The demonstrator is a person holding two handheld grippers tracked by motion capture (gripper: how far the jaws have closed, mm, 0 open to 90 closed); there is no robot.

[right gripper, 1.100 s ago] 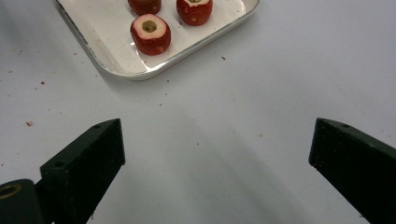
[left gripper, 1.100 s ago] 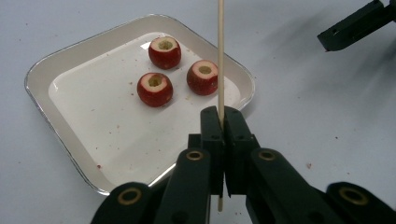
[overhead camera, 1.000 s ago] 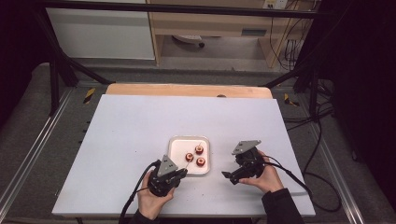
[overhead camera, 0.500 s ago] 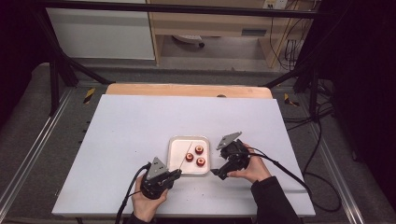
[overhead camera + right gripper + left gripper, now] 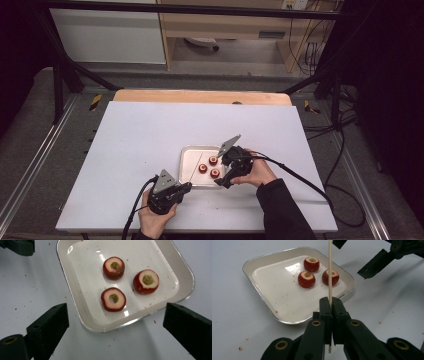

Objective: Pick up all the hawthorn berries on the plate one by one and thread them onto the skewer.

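Overhead, the skewer (image 5: 196, 167) is barely visible; the left gripper (image 5: 331, 305) view shows it clamped upright. Right gripper (image 5: 116, 322) (jaws wide, just closing slightly, empty) hangs over three cored fruit pieces (image 5: 113, 299) in the tray (image 5: 75, 287).

A white rectangular tabletop (image 5: 150, 135) lay on a pale wooden board (image 5: 200, 96). Grey carpet (image 5: 30, 125) covered the floor. A black metal frame (image 5: 60, 75) stood around it. Behind were a white cabinet panel (image 5: 110, 35) and light wooden shelving (image 5: 225, 25). Black cables (image 5: 345, 150) trailed at the right.

A thin wooden skewer (image 5: 330, 270) stands upright – three cored red fruit pieces (image 5: 113, 299) lie beyond.
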